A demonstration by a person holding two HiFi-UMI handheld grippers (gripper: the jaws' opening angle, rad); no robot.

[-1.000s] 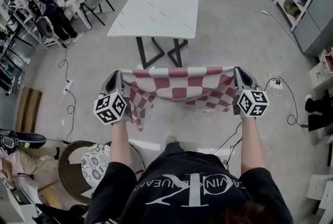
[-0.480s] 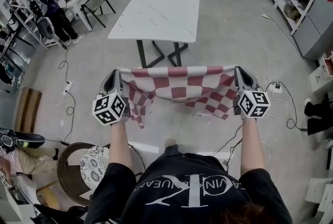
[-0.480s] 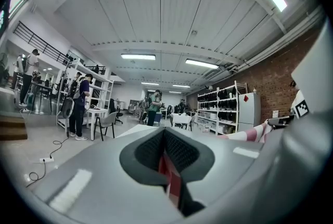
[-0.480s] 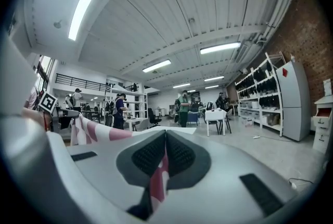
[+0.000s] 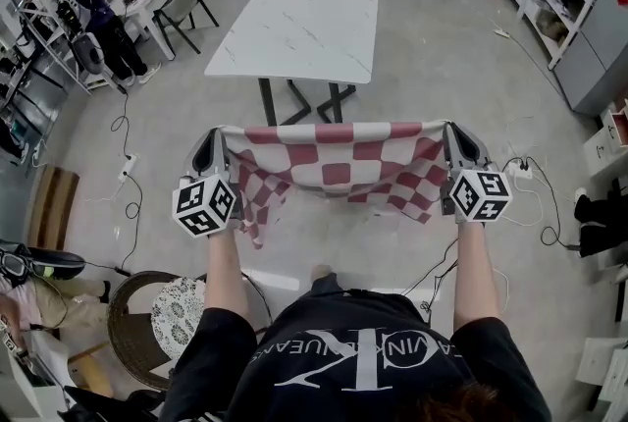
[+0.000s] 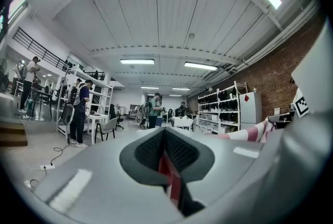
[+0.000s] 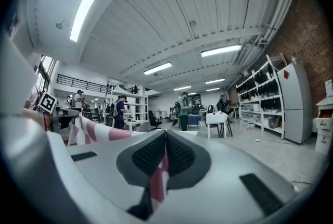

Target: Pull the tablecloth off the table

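Very little has changed over the last second. The left gripper [image 5: 216, 143] and the right gripper [image 5: 451, 137] stay level with each other, and the red-and-white checked tablecloth [image 5: 334, 160] still hangs stretched between the two sets of fingers. Only the loose corner drooping below the left fingers sways slightly.

In the left gripper view the fingers [image 6: 179, 152] are pressed together on a fold of red cloth. The right gripper view shows the same, its fingers [image 7: 181, 154] clamped on a pink-and-white edge.

The white table [image 5: 294, 27] stands well beyond the fingertips, and its top is bare. No part of the cloth touches it. The cloth hangs in the air in front of the person, clear of the floor [image 5: 412, 86] below the fingers.

Judging from this, the pull itself is finished. The cloth is fully off the table, and both grips hold steady with no sign of slipping. What seems left is only to carry the cloth away or set it down.
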